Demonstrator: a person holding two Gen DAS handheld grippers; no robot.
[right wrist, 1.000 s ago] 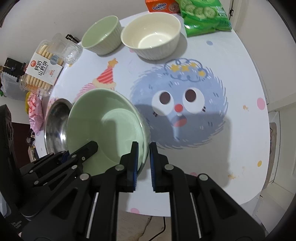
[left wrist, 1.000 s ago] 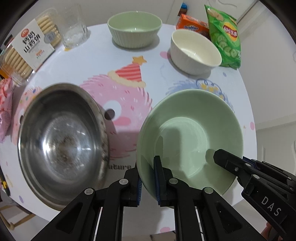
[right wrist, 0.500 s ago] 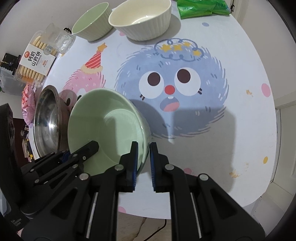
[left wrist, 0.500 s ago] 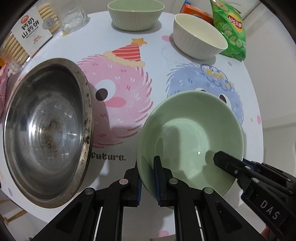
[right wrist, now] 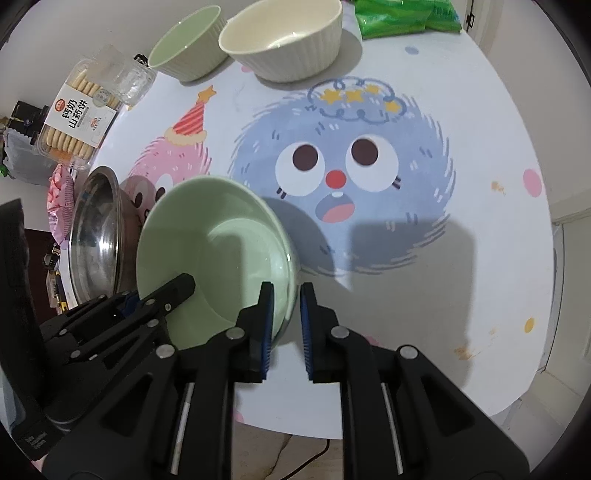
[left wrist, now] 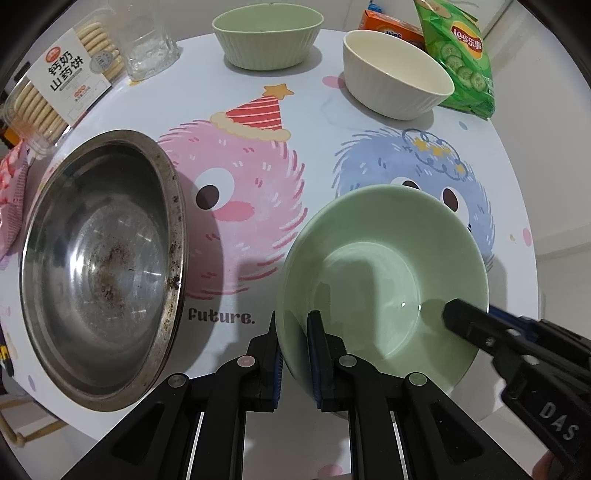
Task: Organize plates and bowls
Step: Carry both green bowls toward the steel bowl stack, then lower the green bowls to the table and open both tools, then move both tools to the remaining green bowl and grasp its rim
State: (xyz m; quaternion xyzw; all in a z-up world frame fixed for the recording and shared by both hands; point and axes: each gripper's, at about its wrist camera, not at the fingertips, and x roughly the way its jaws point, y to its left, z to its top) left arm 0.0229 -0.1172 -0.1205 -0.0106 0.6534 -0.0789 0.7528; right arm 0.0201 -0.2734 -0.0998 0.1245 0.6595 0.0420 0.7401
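Observation:
A wide pale green bowl (left wrist: 380, 266) (right wrist: 221, 236) sits low over the table's near part, just right of a large steel bowl (left wrist: 99, 266) (right wrist: 96, 229). My left gripper (left wrist: 294, 332) straddles its near-left rim. Its jaws are opening, though the pads still look pressed on the wall. My right gripper (right wrist: 284, 299) straddles the opposite rim with its jaws opening too, and a thin gap shows at the outer pad. One right finger (left wrist: 465, 321) reaches into the bowl. A ribbed green bowl (left wrist: 266, 40) and a ribbed white bowl (left wrist: 395, 81) stand at the far side.
The round table (left wrist: 321, 122) has a cartoon-monster cloth. At the far left are a biscuit box (left wrist: 62, 85) and a glass (left wrist: 149, 51). A green chips bag (left wrist: 458, 55) and an orange box (left wrist: 388, 27) lie at the far right. A pink packet (left wrist: 11, 199) lies at the left edge.
Both grippers brought the green bowl down toward the table beside the steel bowl. The right gripper's jaws now stand slightly wider around the rim.

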